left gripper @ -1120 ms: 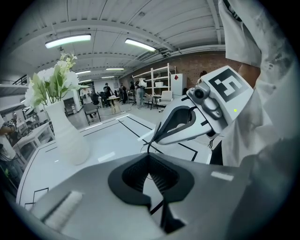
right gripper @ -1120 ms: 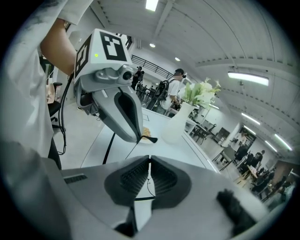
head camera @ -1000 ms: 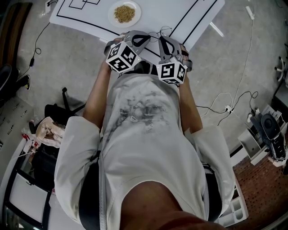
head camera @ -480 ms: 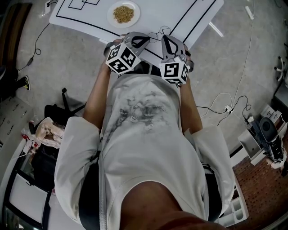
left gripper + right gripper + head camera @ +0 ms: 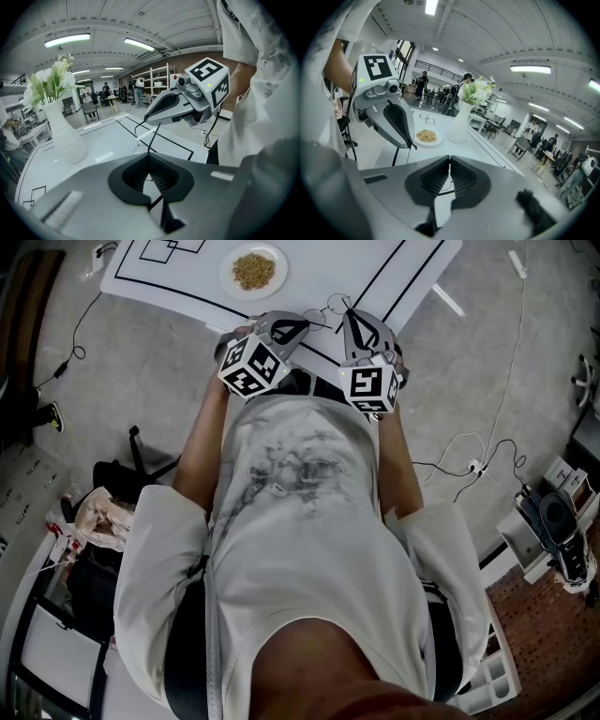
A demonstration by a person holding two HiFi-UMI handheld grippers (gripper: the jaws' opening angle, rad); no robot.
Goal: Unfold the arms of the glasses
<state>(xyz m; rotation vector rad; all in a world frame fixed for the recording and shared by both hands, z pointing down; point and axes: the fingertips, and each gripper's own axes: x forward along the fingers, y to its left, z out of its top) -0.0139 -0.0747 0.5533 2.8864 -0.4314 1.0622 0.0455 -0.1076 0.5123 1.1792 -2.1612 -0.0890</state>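
Note:
The glasses (image 5: 330, 306) are thin black wire, held in the air over the white table's (image 5: 309, 268) near edge between my two grippers. My left gripper (image 5: 311, 322) is shut on a thin black arm (image 5: 153, 138), which runs up from its jaws (image 5: 150, 157) to the tip of the right gripper (image 5: 150, 121). My right gripper (image 5: 346, 308) is shut too; in its own view the jaws (image 5: 449, 161) meet on fine wire, with a lens rim (image 5: 447, 183) showing below them. The left gripper (image 5: 412, 146) hangs close at the left there.
A plate of food (image 5: 251, 270) lies farther back on the table, and a white vase of flowers (image 5: 63, 136) stands beyond it. Black lines mark the tabletop. Cables (image 5: 469, 465) trail over the floor at the right. My torso fills the lower head view.
The right gripper has shifted a little to the right and farther over the table, rolling slightly, with the glasses still in it. The left gripper has stayed put.

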